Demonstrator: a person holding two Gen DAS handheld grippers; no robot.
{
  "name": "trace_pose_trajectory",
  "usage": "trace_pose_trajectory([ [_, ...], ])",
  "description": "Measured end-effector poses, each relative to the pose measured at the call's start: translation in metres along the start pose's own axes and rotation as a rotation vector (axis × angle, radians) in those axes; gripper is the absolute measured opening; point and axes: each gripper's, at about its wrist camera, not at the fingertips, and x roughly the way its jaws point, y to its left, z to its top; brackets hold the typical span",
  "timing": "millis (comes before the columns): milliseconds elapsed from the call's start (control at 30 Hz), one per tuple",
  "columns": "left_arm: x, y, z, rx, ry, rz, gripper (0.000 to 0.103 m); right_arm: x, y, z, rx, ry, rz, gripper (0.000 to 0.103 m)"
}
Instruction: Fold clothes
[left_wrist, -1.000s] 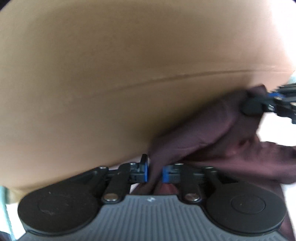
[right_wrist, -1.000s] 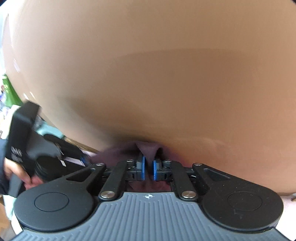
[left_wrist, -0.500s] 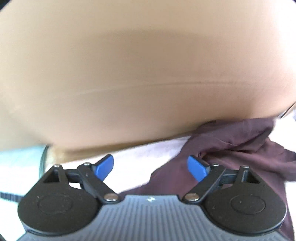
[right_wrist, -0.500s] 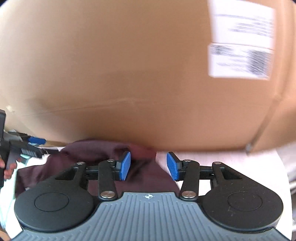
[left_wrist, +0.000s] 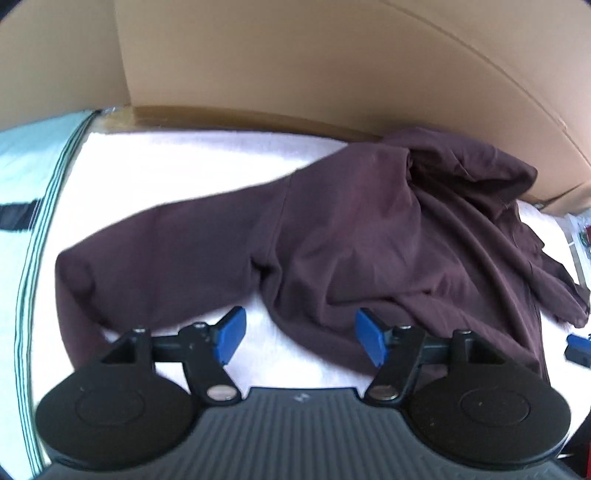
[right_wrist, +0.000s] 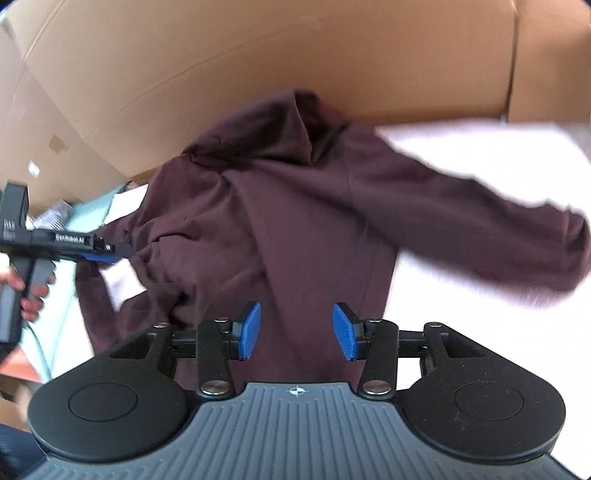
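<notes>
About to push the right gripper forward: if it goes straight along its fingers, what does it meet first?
Most likely the maroon hoodie: its body lies directly ahead of the open right gripper, with the cardboard box behind it. Depth is unclear, so it may pass just above the fabric.

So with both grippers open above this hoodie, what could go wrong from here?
1. The maroon hoodie lies bunched, with its hood pushed against the cardboard box; folding now would likely trap wrinkles.
2. The left gripper hangs over layered fabric near the sleeve, so it may pinch several layers.
</notes>
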Motion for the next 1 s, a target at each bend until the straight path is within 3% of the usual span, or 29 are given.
trace_pose_trajectory([
  [100,0.011,-0.001,0.002,-0.011,0.007,0.005,0.068,-0.007,-0.014,0.016,-0.073,-0.042,-0.036,0.047],
  [333,0.016,-0.005,0.022,-0.008,-0.044,0.052,0.071,0.034,-0.032,0.077,-0.151,-0.049,-0.096,0.051],
  [467,0.018,-0.014,0.04,0.1,-0.095,0.04,0.074,0.051,-0.048,0.109,-0.155,-0.049,-0.1,0.057],
  [567,0.034,-0.021,0.05,0.197,-0.07,0.025,0.078,0.065,-0.057,0.125,-0.171,-0.028,-0.099,0.065],
  [667,0.047,-0.027,0.057,0.246,-0.049,0.045,0.078,0.079,-0.065,0.136,-0.189,-0.003,-0.096,0.066],
  [733,0.053,-0.029,0.061,0.253,-0.036,0.027,0.072,0.088,-0.069,0.141,-0.204,0.019,-0.09,0.066],
  [800,0.057,-0.031,0.063,0.258,-0.011,-0.007,0.027,0.096,-0.072,0.141,-0.221,0.049,-0.07,0.066],
  [833,0.055,-0.033,0.063,0.269,-0.016,-0.003,0.022,0.099,-0.072,0.14,-0.228,0.065,-0.057,0.065],
  [867,0.053,-0.035,0.062,0.281,-0.022,0.001,0.015,0.102,-0.074,0.14,-0.225,0.099,-0.023,0.041],
  [900,0.05,-0.033,0.066,0.269,-0.042,0.014,0.014,0.104,-0.076,0.139,-0.22,0.134,0.013,0.005],
  [933,0.048,-0.032,0.07,0.255,-0.063,0.026,0.014,0.102,-0.076,0.14,-0.212,0.147,0.024,0.003],
  [1000,0.043,-0.028,0.077,0.228,-0.104,0.052,0.014,0.09,-0.074,0.146,-0.237,0.072,-0.006,0.003],
])
